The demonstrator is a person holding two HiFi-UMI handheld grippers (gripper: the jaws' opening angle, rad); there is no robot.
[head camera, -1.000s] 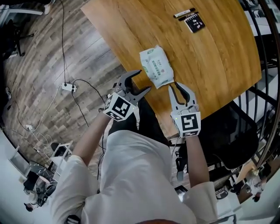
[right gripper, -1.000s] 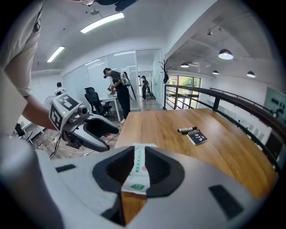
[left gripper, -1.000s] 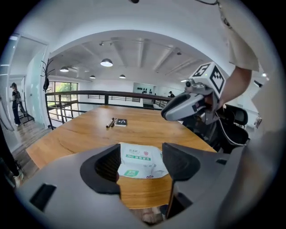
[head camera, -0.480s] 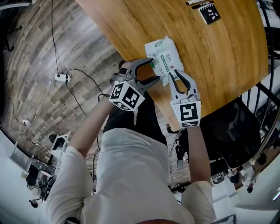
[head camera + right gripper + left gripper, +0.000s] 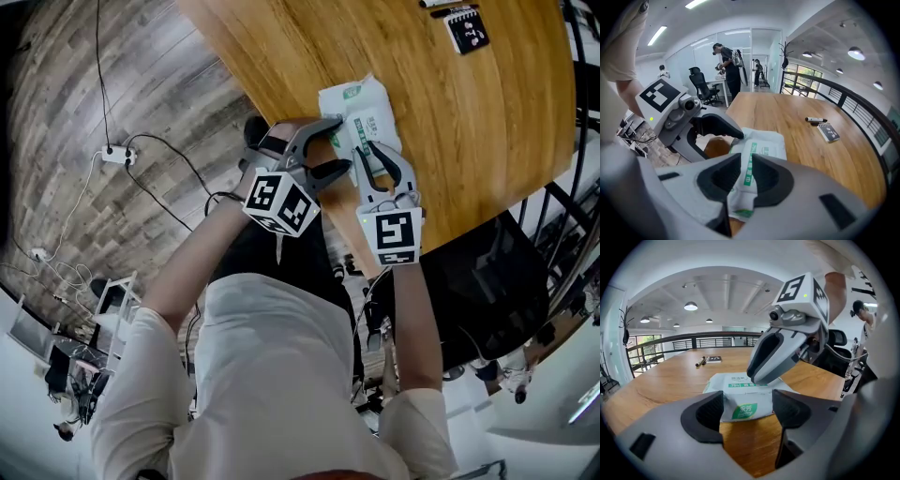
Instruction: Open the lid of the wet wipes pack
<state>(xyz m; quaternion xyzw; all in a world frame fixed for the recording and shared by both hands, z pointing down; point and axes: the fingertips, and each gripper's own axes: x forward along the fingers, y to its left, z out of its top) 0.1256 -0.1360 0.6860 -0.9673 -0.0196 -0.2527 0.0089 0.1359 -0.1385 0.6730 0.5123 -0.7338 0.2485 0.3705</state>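
The white and green wet wipes pack (image 5: 361,111) lies flat near the front edge of the wooden table (image 5: 469,150), lid closed. My left gripper (image 5: 330,150) reaches in from the left. Its jaws are opening wide, and the pack's near end (image 5: 744,409) lies between them with neither pad pressing on it. My right gripper (image 5: 371,155) hangs tilted down just over the near part of the pack. Only a narrow slit parts its jaws, with nothing pinched, and the pack's green strip (image 5: 749,169) shows through it. Each gripper also appears in the other's view: the right gripper (image 5: 774,357), the left gripper (image 5: 723,127).
A black notebook (image 5: 468,30) and a marker (image 5: 439,3) lie at the table's far side. A black chair (image 5: 492,281) stands to the right of the person. Cables and a power strip (image 5: 116,156) lie on the wooden floor at left. People stand far back in the room (image 5: 726,56).
Both grippers have come down and forward onto the pack's near end. The left gripper's jaws stand wider and now straddle the pack's corner. The right gripper's gap looks unchanged.
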